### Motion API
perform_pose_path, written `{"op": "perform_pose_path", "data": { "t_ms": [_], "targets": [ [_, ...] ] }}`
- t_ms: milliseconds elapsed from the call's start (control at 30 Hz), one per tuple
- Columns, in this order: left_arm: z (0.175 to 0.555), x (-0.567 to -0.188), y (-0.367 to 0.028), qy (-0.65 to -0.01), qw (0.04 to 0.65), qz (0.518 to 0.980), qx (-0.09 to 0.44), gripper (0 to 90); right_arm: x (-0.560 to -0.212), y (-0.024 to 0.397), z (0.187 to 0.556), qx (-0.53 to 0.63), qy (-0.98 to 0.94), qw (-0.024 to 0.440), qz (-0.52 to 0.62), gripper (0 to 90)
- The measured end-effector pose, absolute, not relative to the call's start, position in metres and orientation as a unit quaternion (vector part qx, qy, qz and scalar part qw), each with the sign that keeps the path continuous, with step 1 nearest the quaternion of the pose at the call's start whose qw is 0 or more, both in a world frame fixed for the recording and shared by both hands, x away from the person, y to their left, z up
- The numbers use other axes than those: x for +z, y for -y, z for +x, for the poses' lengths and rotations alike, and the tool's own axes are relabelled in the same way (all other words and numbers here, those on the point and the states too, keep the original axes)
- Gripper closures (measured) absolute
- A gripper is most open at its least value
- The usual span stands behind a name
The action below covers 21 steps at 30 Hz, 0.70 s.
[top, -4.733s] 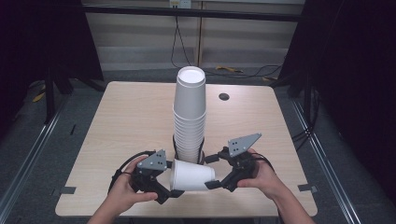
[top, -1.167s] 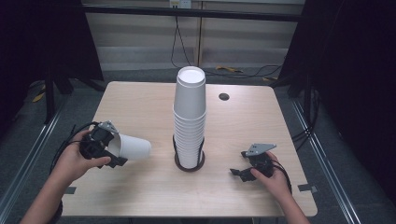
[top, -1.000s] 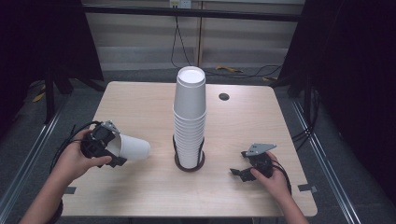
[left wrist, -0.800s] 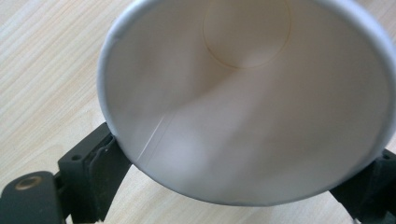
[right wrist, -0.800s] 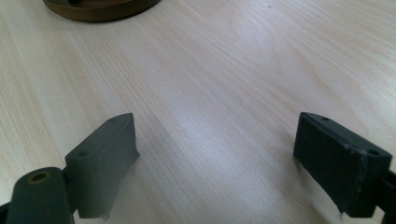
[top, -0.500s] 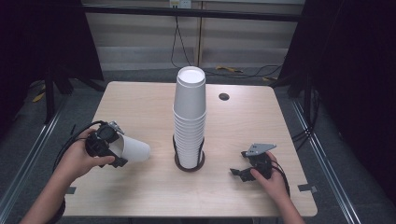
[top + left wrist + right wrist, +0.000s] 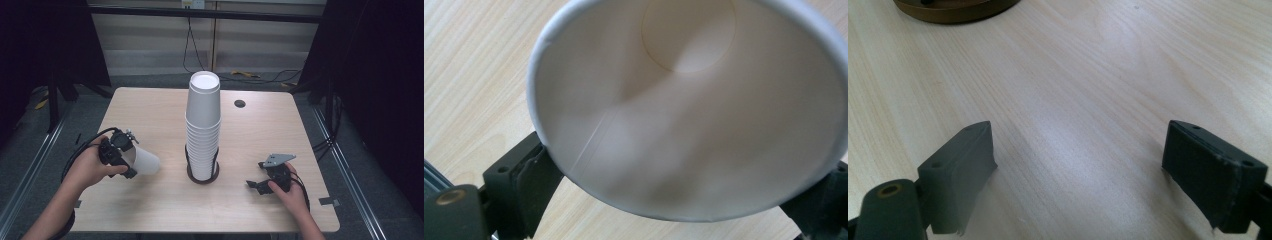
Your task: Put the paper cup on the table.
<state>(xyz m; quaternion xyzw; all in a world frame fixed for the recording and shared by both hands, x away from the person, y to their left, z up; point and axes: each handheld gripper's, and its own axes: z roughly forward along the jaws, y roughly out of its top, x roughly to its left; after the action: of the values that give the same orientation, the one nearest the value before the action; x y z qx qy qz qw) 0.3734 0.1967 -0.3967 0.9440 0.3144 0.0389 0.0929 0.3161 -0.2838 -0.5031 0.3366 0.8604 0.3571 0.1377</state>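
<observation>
The left gripper (image 7: pixel 126 159) grasps 1 paper cup (image 7: pixel 142 161) at its rim, jaws just easing apart, for set-down on the table (image 7: pixel 160 200); the right gripper (image 7: pixel 264 181) rests released.

No legible text, label, brand or number anywhere.

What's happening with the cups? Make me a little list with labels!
cup: white, on its side, between the jaws of the left gripper
left gripper: jaws have just been opening, cup rim between them
stack: white cups, upright in a dark ring stand at the table's middle
right gripper: open, holding nothing, low over the table
hole: small, dark, in the table behind the stack
</observation>
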Motion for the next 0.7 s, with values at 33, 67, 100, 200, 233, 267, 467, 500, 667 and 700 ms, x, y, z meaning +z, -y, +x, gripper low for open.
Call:
{"op": "perform_pose_path", "data": {
  "t_ms": [33,67,100,200,233,267,467,500,667,700],
  "targets": [
    [0.374,-0.397,-0.196,-0.311,0.089,0.945,0.042,8.8,-0.503,0.284,0.316,0.357,-0.860,0.138,0.337,12.9],
    [0.374,-0.398,-0.194,-0.314,0.087,0.944,0.044,8.7,-0.503,0.284,0.316,0.357,-0.860,0.138,0.337,12.9],
    [0.375,-0.398,-0.192,-0.313,0.082,0.945,0.047,8.5,-0.503,0.284,0.316,0.357,-0.860,0.138,0.337,12.9],
    [0.377,-0.398,-0.190,-0.314,0.086,0.944,0.048,8.4,-0.503,0.284,0.316,0.358,-0.860,0.137,0.337,12.9],
    [0.377,-0.398,-0.189,-0.311,0.083,0.946,0.047,8.4,-0.503,0.284,0.316,0.358,-0.860,0.137,0.337,12.9],
    [0.377,-0.398,-0.188,-0.313,0.082,0.945,0.046,8.2,-0.503,0.284,0.316,0.358,-0.860,0.137,0.337,12.9],
    [0.380,-0.402,-0.182,-0.318,0.077,0.944,0.050,7.9,-0.503,0.284,0.316,0.358,-0.859,0.138,0.338,12.9],
    [0.381,-0.402,-0.182,-0.317,0.073,0.944,0.047,7.8,-0.503,0.284,0.316,0.358,-0.859,0.137,0.338,12.9],
    [0.384,-0.405,-0.178,-0.323,0.074,0.942,0.046,7.5,-0.503,0.284,0.316,0.358,-0.859,0.137,0.338,12.9],
    [0.385,-0.406,-0.178,-0.322,0.072,0.943,0.044,7.5,-0.503,0.284,0.316,0.358,-0.859,0.138,0.338,12.9]
  ]
}}
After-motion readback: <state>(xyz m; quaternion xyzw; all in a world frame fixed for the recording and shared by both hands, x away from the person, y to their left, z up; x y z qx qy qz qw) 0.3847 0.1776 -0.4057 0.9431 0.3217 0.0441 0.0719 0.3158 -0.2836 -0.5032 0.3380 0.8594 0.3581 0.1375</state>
